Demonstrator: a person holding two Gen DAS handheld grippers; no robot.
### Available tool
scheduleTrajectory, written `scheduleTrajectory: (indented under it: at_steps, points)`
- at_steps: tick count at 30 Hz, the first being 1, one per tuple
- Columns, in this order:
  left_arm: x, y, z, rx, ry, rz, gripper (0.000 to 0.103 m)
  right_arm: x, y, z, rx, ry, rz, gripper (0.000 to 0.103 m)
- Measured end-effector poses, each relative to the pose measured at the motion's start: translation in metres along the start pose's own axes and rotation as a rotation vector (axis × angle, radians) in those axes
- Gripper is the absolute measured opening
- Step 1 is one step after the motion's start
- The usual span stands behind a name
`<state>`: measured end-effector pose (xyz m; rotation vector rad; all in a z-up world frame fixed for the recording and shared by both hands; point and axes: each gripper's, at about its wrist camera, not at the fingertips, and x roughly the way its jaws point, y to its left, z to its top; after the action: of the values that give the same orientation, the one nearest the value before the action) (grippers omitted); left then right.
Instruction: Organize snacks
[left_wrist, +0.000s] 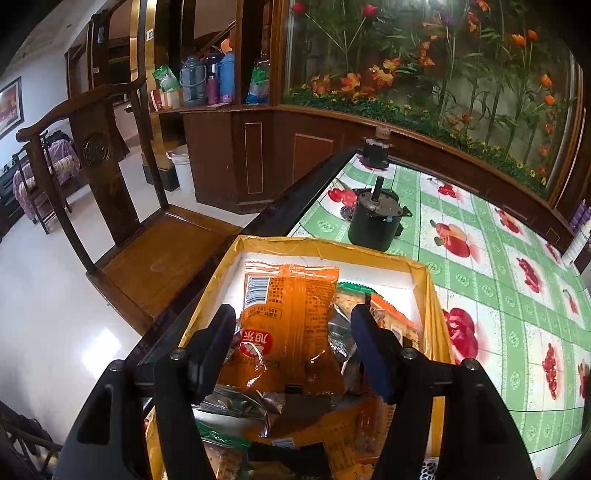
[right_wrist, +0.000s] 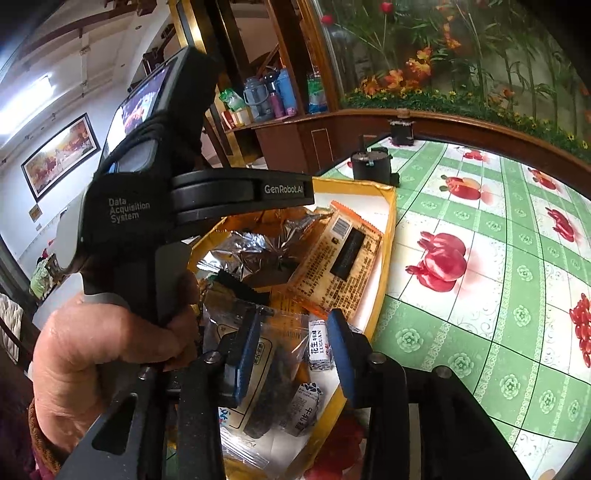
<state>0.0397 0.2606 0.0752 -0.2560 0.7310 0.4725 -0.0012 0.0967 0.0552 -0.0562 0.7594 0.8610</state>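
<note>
Left gripper stood spread over the yellow box; its pads did not press the orange snack packet, which lay between the two fingers, printed side up, on top of the other snacks. A gap showed between the packet's right edge and the right finger; whether the left finger touched it I could not tell.

Right gripper was also parted, hovering over the near end of the same box. Between and below its fingers lay a clear zip bag holding a dark bar and small white wrapped candies; one candy sat just beside the right finger. The pads gripped nothing.

The person's left hand gripped the handle of the left device, seen in the right wrist view.

Box contents, counted as far as visible: one orange packet on top, one crumpled silver foil packet, one pale packet with a barcode, one zip bag. Three white candies were countable in the bag; more packets lay underneath, number unclear.

The box sat at the left edge of the table, which carried a green-checked fruit-print cloth. Two dark cylindrical motors stood beyond it: one just past the box, one at the far end. One wooden chair stood beside the table.
</note>
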Motion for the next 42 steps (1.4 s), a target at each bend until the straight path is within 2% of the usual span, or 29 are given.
scheduleTrajectory:
  at_steps: [4,6,9,15,17,19,21,22,26,32,37,42]
  points:
    - [-0.004,-0.001,0.001,-0.010,-0.019,-0.008,0.065,-0.005,-0.008,0.002,0.025,-0.018,-0.006,0.042]
    - [-0.009,-0.003,0.001,-0.008,-0.041,-0.006,0.067,-0.008,-0.012,0.002,0.034,-0.026,-0.022,0.047]
    - [-0.017,-0.006,0.001,-0.005,-0.089,0.005,0.077,-0.012,-0.018,0.003,0.044,-0.038,-0.046,0.053]
    - [-0.033,-0.007,0.000,-0.028,-0.170,0.026,0.088,-0.035,-0.024,0.001,0.043,-0.095,-0.092,0.072]
    - [-0.040,-0.008,-0.004,-0.030,-0.188,0.050,0.093,-0.043,-0.025,0.000,0.039,-0.124,-0.129,0.085]
    - [-0.049,-0.008,-0.008,-0.023,-0.210,0.081,0.099,-0.049,-0.026,-0.003,0.043,-0.140,-0.146,0.090]
    - [-0.067,-0.006,-0.014,-0.027,-0.257,0.108,0.100,-0.053,-0.028,-0.005,0.049,-0.137,-0.151,0.092]
    - [-0.074,-0.005,-0.015,-0.032,-0.273,0.108,0.103,-0.055,-0.029,-0.007,0.052,-0.132,-0.159,0.093]
    - [-0.107,0.005,-0.027,-0.032,-0.328,0.082,0.103,-0.061,-0.030,-0.012,0.059,-0.127,-0.178,0.093]
    - [-0.138,0.013,-0.049,-0.005,-0.327,-0.004,0.103,-0.075,-0.029,-0.023,0.061,-0.146,-0.218,0.093]
    - [-0.160,0.014,-0.076,0.008,-0.333,-0.043,0.103,-0.088,-0.023,-0.035,0.024,-0.173,-0.293,0.094]
    - [-0.165,0.006,-0.090,0.046,-0.275,-0.010,0.103,-0.100,-0.017,-0.047,-0.010,-0.201,-0.347,0.097]
